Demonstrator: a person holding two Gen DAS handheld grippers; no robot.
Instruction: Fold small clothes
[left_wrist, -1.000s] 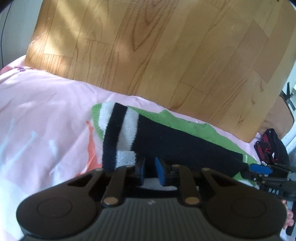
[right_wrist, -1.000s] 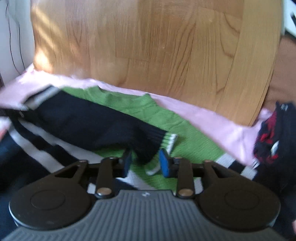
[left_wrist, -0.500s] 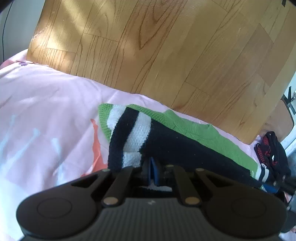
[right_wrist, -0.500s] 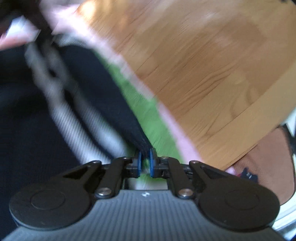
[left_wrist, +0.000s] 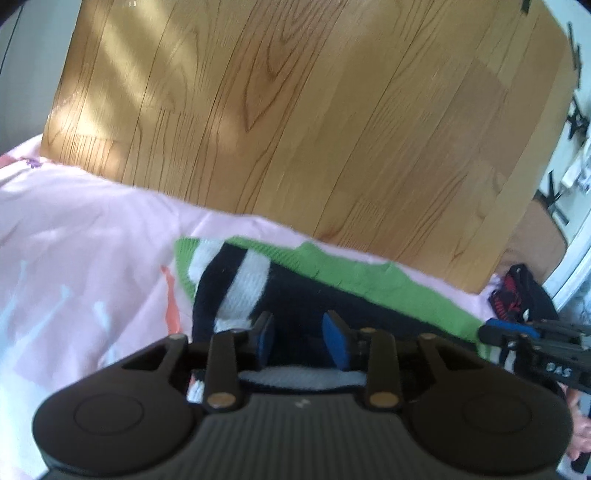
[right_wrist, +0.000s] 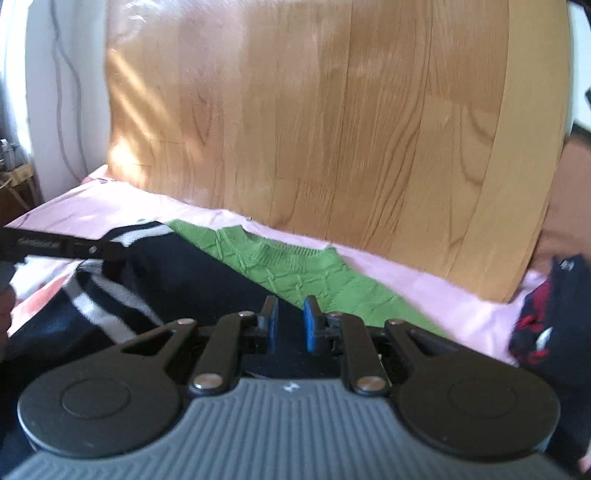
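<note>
A small knit sweater (left_wrist: 343, 280), green at the top with a black body and black-and-white striped sleeves, lies flat on the pink bedsheet (left_wrist: 81, 243). It also shows in the right wrist view (right_wrist: 295, 269). A black sleeve (left_wrist: 236, 280) is folded across the body. My left gripper (left_wrist: 301, 339) is open just above the folded sleeve, holding nothing. My right gripper (right_wrist: 290, 325) is open over the black part of the sweater, holding nothing. The right gripper's tip also shows at the right of the left wrist view (left_wrist: 498, 332).
A wooden headboard (left_wrist: 314, 122) stands right behind the sweater. A dark red-and-black garment (right_wrist: 550, 314) lies bunched at the right on the sheet. A wall with a hanging cable (right_wrist: 66, 110) is at the far left.
Both grippers were shut on sleeve fabric half a second ago and have opened. The sleeves now lie folded on the sweater body. The right gripper has swung back level.
</note>
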